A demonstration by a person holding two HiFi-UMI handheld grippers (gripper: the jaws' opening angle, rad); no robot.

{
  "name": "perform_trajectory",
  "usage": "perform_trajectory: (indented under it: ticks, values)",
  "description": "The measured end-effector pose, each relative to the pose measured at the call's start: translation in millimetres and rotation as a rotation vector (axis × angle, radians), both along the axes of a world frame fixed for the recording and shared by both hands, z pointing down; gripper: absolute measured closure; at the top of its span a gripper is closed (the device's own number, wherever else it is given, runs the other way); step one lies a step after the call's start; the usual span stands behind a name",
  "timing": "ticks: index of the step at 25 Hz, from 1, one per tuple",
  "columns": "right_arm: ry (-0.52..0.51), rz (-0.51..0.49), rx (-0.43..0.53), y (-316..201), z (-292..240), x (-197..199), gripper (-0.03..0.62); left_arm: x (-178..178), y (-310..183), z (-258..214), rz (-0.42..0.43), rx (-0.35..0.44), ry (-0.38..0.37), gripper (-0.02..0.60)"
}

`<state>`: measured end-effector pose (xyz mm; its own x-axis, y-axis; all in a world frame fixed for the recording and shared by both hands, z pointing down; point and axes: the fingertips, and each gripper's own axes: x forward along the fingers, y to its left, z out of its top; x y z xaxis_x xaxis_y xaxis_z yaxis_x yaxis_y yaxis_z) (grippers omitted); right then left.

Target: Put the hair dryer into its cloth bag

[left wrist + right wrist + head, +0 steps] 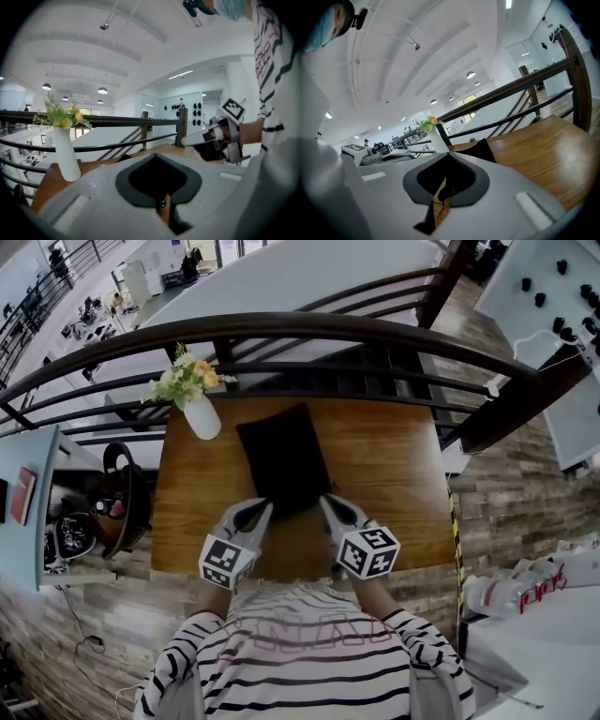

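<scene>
The black cloth bag (284, 457) lies lengthwise on the wooden table (398, 474), its near end towards me. My left gripper (266, 510) is shut on the bag's near left corner. My right gripper (325, 502) is shut on the near right corner. In the left gripper view the jaws (158, 155) meet with dark cloth behind them, and the right gripper (188, 139) shows with black cloth hanging under it. Black cloth and a thin cord sit in the closed jaws of the right gripper (447, 155), and more of the bag (477, 150) lies beyond. No hair dryer shows in any view.
A white vase of flowers (201, 414) stands at the table's far left corner, close to the bag. A dark curved railing (281, 329) runs along the table's far side. A chair (122, 498) stands left of the table, and a white counter (525, 596) lies to the right.
</scene>
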<state>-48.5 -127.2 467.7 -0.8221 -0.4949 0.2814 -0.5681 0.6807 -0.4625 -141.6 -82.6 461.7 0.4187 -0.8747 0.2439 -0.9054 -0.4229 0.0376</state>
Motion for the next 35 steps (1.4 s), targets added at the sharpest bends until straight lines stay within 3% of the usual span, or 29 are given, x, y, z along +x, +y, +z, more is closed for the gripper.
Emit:
perform_trajectory:
  ticks: [18, 35]
  values:
    - [0.03, -0.003, 0.032, 10.3, 0.3, 4.8, 0.594, -0.7, 10.7, -6.0, -0.058, 0.023, 0.012, 0.578]
    - [0.066, 0.005, 0.027, 13.1, 6.8, 3.9, 0.594, -5.3, 17.1, -0.5, -0.058, 0.017, 0.017, 0.58]
